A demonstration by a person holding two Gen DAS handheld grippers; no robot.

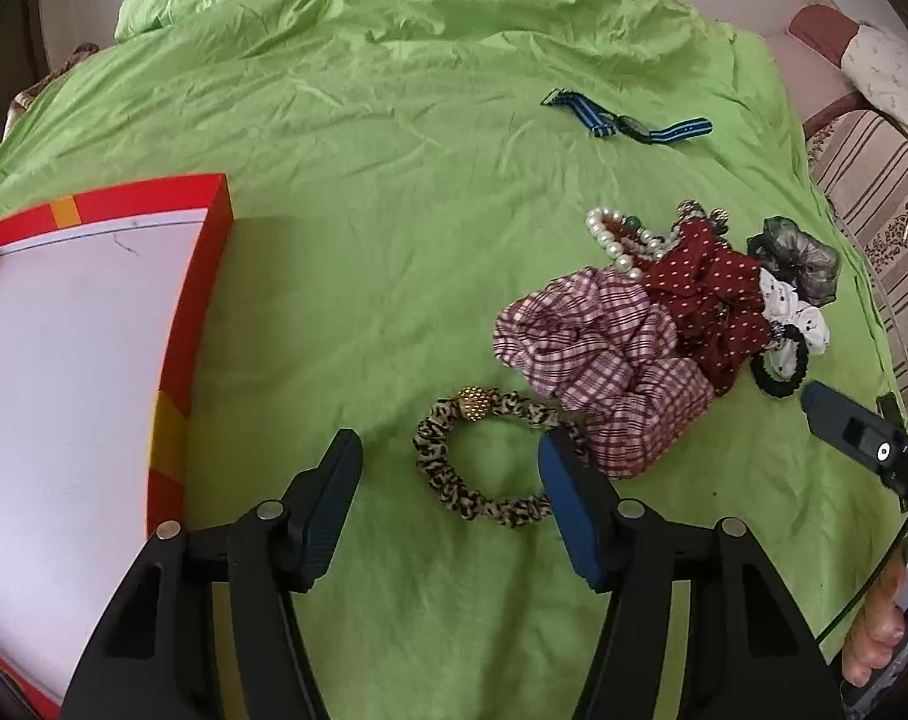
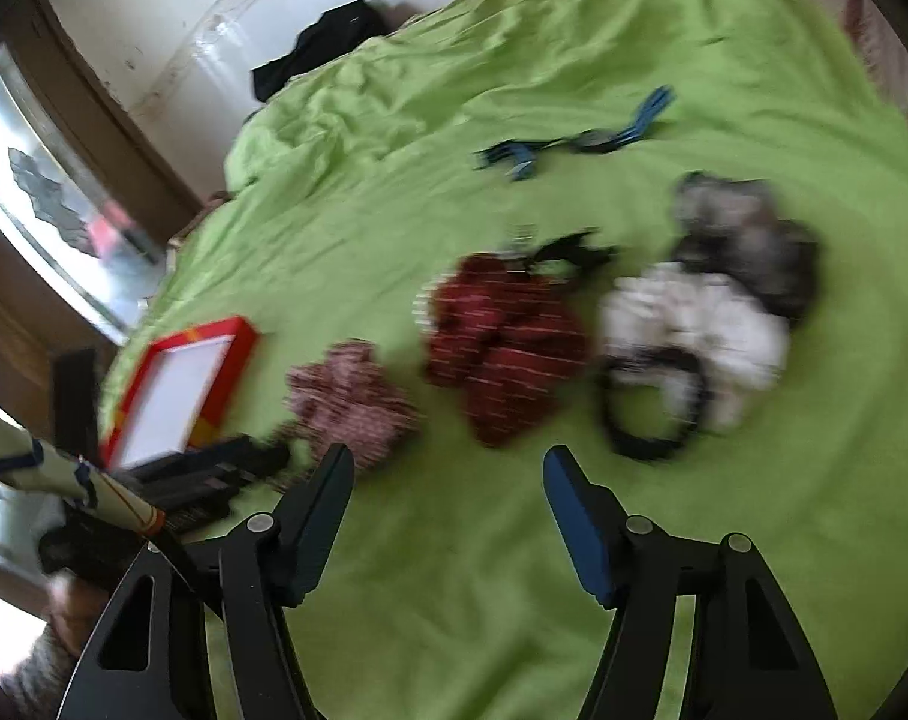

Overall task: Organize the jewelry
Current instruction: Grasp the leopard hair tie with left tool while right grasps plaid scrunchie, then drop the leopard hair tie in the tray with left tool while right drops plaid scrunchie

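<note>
My left gripper [image 1: 451, 450] is open, low over the green sheet, its fingers on either side of a leopard-print scrunchie [image 1: 484, 462] with a gold bead. To its right lie a pink plaid scrunchie [image 1: 598, 354], a dark red dotted one [image 1: 709, 294], a pearl bracelet [image 1: 619, 243], a white scrunchie [image 1: 796, 318], a grey one [image 1: 799, 258] and a black hair tie [image 1: 781, 369]. A red box with a white inside [image 1: 64, 348] sits at the left. My right gripper [image 2: 448, 465] is open and empty, just short of the pile [image 2: 508, 336]; this view is blurred.
A blue striped watch [image 1: 631, 120] lies farther back on the sheet [image 1: 364, 150]. The right gripper's body [image 1: 862, 438] enters the left wrist view at the right edge. The red box [image 2: 178, 384] shows at the left of the right wrist view. A striped couch [image 1: 874, 192] is past the bed.
</note>
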